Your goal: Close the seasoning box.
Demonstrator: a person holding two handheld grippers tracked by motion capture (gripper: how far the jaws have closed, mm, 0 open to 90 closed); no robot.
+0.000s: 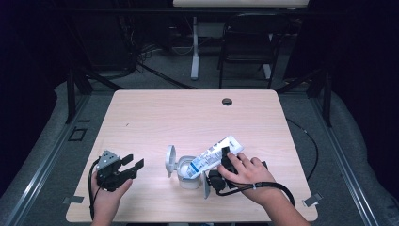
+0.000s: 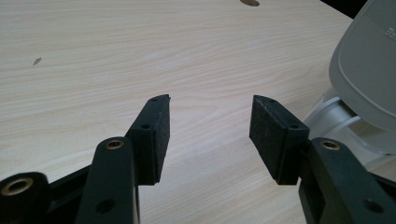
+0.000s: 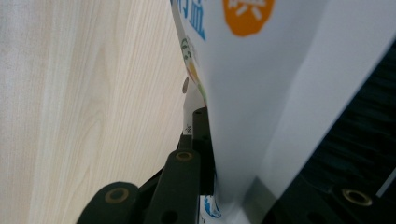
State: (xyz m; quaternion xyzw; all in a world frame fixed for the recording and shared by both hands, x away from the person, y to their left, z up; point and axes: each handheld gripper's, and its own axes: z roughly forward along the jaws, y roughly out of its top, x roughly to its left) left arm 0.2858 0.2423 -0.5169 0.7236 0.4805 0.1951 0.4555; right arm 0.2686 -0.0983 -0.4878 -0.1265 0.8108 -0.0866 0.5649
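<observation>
Pouch (image 1: 214, 157), white with blue print and an orange mark, held slanted above the near middle of the table (image 1: 155, 113); its lower end dips into the open mouth of a white container (image 1: 188, 173), its upper end rises toward the right. In the right gripper view the pouch (image 3: 261, 93) fills the space between the two black jaws, which are pinched against its sides. Right gripper (image 1: 225, 165), gripped by the person's right hand (image 1: 249, 176), sits just right of the container and clamps the pouch partway along its length. The container stands on the table with its round hinged lid (image 1: 170, 160) tipped open to the left; the left gripper view shows that grey lid (image 2: 369, 70) and the white rim below it at the right edge. Left gripper (image 1: 131, 165), held in the left hand (image 1: 107, 188), rests well to the left of the container, its jaws spread wide over bare wood with nothing between the pads (image 2: 154, 135). A small round hole (image 1: 227, 101) marks the table's far edge.
</observation>
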